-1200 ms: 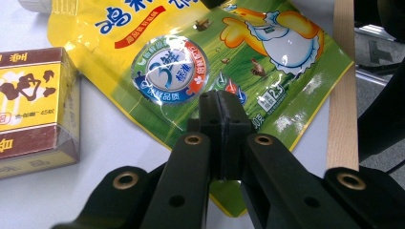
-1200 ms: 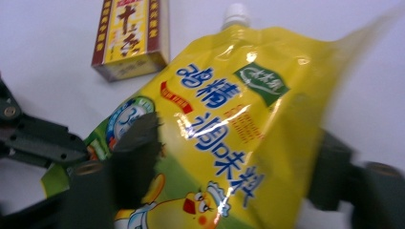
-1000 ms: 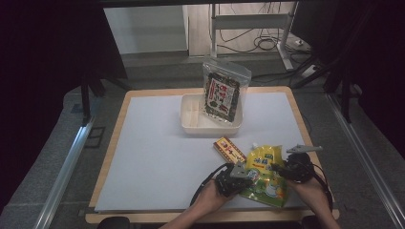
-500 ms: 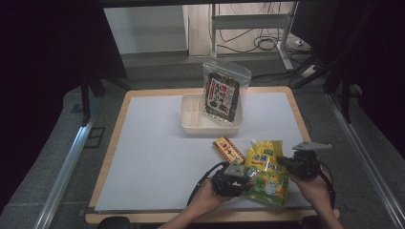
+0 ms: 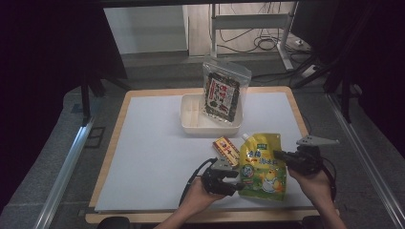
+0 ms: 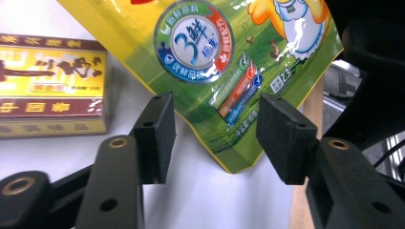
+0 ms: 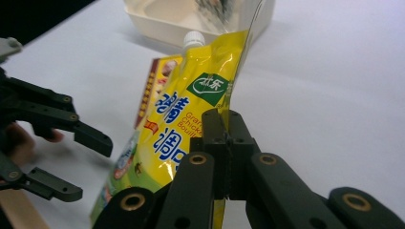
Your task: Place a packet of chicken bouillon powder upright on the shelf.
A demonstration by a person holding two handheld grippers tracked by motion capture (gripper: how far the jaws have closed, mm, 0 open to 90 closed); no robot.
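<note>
The yellow spouted pouch [image 5: 264, 166] is tipped up off the counter [image 5: 153, 157] now, its right edge pinched and its white cap pointing toward the far side. Half a second ago it lay lower and flatter near the front edge; it has since been lifted and swung a little toward the tray. The right gripper [image 7: 228, 143] has its fingers closed tight on the pouch's side seam, with the film standing up between them. The left gripper [image 6: 212, 138] has its fingers spread wide, the pouch's lower corner sitting in the gap, neither pad touching it as far as I can tell. So one side holds the pouch and the other is lining up: my read is that the left is about to take the bottom corner, so the pouch can be carried with two holds.

Just beside the pouch, on its left, lies the small red-and-yellow box [image 5: 226, 150], flat on the counter. Beyond both sits the white tray [image 5: 191, 119], with the dark seaweed bag [image 5: 222, 93] standing upright in its right part; the left part looks free, a likely spot for the pouch.
</note>
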